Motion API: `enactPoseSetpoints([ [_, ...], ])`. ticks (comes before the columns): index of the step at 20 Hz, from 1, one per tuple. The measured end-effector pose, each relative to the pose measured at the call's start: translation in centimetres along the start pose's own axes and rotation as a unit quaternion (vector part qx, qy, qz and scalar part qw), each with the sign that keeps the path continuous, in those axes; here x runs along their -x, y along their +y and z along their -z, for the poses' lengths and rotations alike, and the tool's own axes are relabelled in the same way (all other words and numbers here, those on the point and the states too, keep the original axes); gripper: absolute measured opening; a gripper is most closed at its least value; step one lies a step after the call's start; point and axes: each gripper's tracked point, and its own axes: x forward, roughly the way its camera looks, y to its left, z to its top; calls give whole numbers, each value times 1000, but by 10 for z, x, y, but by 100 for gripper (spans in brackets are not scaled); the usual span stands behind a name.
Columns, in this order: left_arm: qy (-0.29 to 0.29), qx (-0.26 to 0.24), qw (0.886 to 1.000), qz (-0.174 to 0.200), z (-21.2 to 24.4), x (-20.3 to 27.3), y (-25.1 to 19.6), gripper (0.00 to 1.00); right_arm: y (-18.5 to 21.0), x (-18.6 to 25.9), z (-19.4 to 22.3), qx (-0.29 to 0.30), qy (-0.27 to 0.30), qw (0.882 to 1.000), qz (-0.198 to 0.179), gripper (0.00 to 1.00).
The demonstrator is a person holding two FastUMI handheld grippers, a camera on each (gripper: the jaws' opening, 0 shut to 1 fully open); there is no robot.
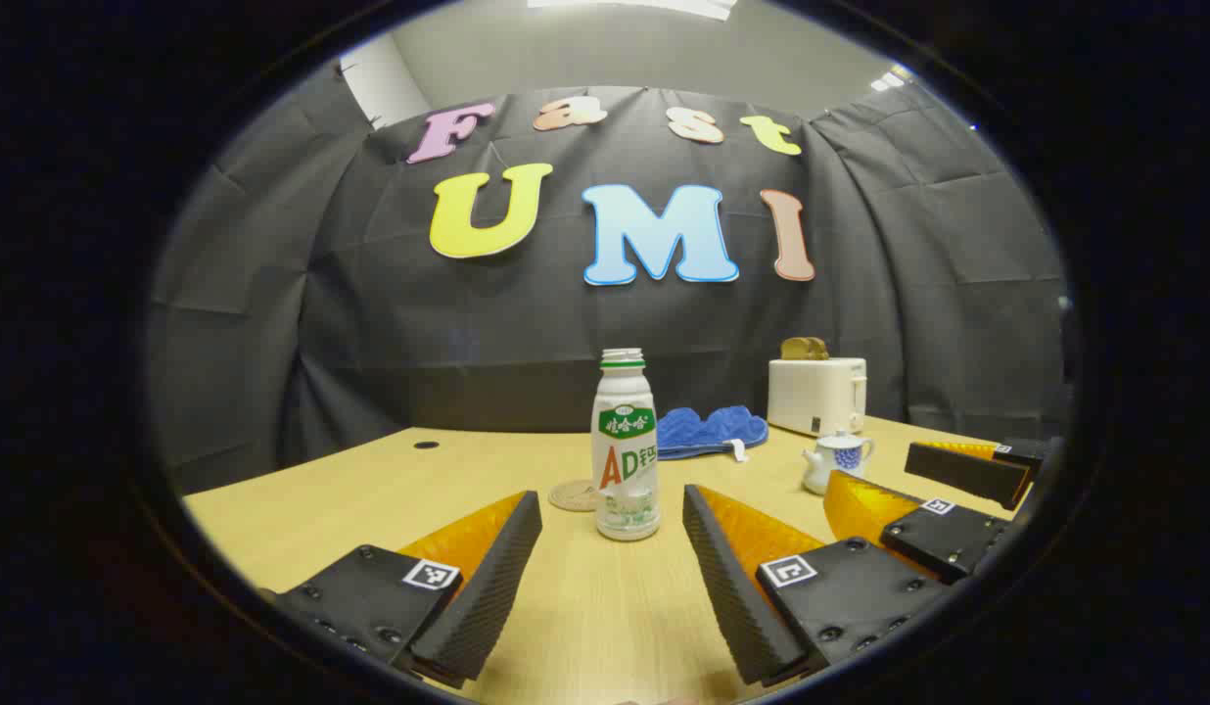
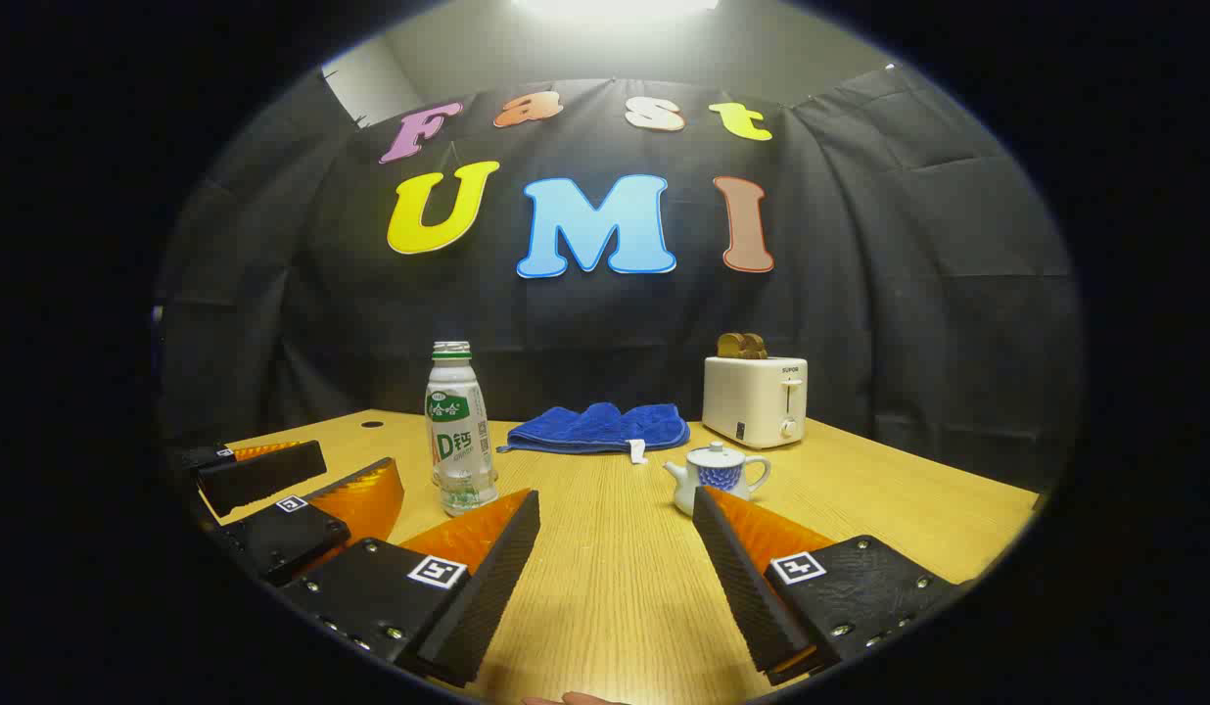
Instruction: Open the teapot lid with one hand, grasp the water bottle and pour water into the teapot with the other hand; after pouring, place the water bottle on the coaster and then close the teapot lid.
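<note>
A white bottle (image 1: 626, 446) with a green label stands upright mid-table, its threaded neck bare. Just ahead of the bottle, my left gripper (image 1: 612, 501) is open, fingers apart to either side of it and not touching. A round coaster (image 1: 571, 495) lies flat behind the bottle's left side. The small white-and-blue teapot (image 2: 718, 475) sits with its lid on, a little beyond the right fingertip of my open right gripper (image 2: 615, 499). From the right gripper view the bottle (image 2: 456, 431) stands left, with the left gripper (image 2: 355, 460) beside it. The teapot (image 1: 838, 460) also appears right of the bottle.
A blue towel (image 2: 597, 428) lies crumpled at the back of the wooden table (image 2: 615, 587). A white toaster (image 2: 755, 399) holding bread stands at the back right. My right gripper (image 1: 884, 475) reaches in near the teapot. A small dark hole (image 1: 426, 445) marks the far left tabletop.
</note>
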Motion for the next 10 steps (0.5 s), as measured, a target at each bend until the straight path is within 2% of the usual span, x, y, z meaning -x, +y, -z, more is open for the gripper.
enactPoseSetpoints([
  [2,0,0,1000,-1,-1,1,1,96,0,0,0,0,0,1000,-1,97],
  [3,0,0,1000,-2,-1,1,1,99,0,0,0,0,0,1000,0,97],
  [8,0,0,1000,-7,0,2,2,99,0,0,0,0,-1,1000,1,97],
  [9,1,0,1000,-7,0,2,3,95,0,-1,0,0,-1,1000,1,97],
  [10,1,0,1000,-7,0,2,2,99,0,-1,0,0,0,1000,1,97],
])
